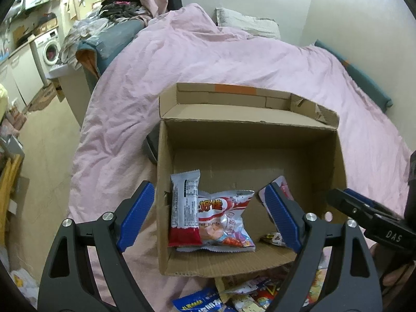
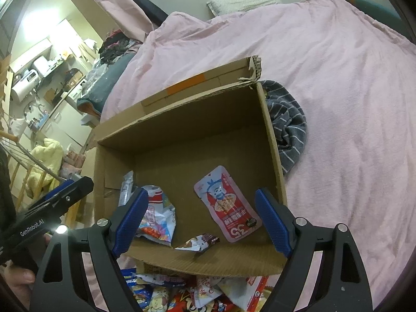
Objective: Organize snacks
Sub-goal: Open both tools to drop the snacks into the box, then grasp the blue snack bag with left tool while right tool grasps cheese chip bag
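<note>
An open cardboard box (image 1: 249, 140) (image 2: 182, 130) stands on a pink bed. Inside lie a grey-and-red bar wrapper (image 1: 185, 208), a shrimp-flake bag (image 1: 223, 223) (image 2: 156, 218), a pink pouch (image 2: 227, 205) (image 1: 283, 187) and a small brown wrapper (image 2: 197, 243) (image 1: 271, 239). My left gripper (image 1: 208, 218) is open and empty above the box's near left part. My right gripper (image 2: 202, 221) is open and empty above the near right part. A pile of loose snack packets (image 2: 197, 293) (image 1: 234, 296) lies in front of the box.
The pink duvet (image 1: 208, 65) covers the bed around the box. A striped grey cloth (image 2: 288, 127) lies against the box's right side. A pillow (image 1: 244, 22) is at the far end. Floor and a washing machine (image 1: 50, 49) are to the left.
</note>
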A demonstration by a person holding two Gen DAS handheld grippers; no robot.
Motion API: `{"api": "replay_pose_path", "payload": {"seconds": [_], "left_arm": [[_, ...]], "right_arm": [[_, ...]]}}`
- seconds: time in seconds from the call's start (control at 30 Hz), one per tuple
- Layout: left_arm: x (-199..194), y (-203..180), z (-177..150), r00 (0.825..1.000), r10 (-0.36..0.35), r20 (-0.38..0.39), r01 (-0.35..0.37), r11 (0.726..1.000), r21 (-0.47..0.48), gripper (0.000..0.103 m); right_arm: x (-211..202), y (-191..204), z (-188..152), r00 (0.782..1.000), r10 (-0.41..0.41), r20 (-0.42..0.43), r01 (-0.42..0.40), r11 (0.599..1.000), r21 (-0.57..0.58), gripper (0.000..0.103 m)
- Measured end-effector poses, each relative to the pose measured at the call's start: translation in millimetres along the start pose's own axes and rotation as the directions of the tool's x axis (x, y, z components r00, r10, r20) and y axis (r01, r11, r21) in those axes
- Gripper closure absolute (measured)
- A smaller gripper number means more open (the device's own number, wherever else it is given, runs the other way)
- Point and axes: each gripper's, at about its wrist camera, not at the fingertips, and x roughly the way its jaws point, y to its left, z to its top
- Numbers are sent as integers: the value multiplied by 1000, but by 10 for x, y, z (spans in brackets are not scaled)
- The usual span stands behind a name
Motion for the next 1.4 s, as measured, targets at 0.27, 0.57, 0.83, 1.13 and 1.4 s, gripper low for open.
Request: {"api": "replay_pose_path", "payload": {"seconds": [0.27, 0.57, 0.83, 1.13, 1.4], "left_arm": [[-306, 119, -13, 995, 41, 86, -38, 998, -41, 1], [-451, 199, -223, 999, 30, 44, -28, 999, -45, 1], [-549, 314, -395, 999, 50, 4, -49, 996, -73, 1], [-500, 411, -789, 987, -21, -157, 2, 992, -124, 1], [47, 534, -1422, 905, -70, -419, -70, 948, -310, 6]], "right_arm": [[-306, 31, -89, 999, 5, 44, -5, 1000, -3, 15], [-692, -98, -246, 995, -1, 97, -5, 998, 56, 4], [-876, -205, -422, 996, -12, 89, 3, 995, 100, 4], [-889, -187, -706, 1000, -10, 17, 9, 995, 99, 4], [-917, -224, -871, 1000, -27, -15, 29, 992, 120, 4]]}}
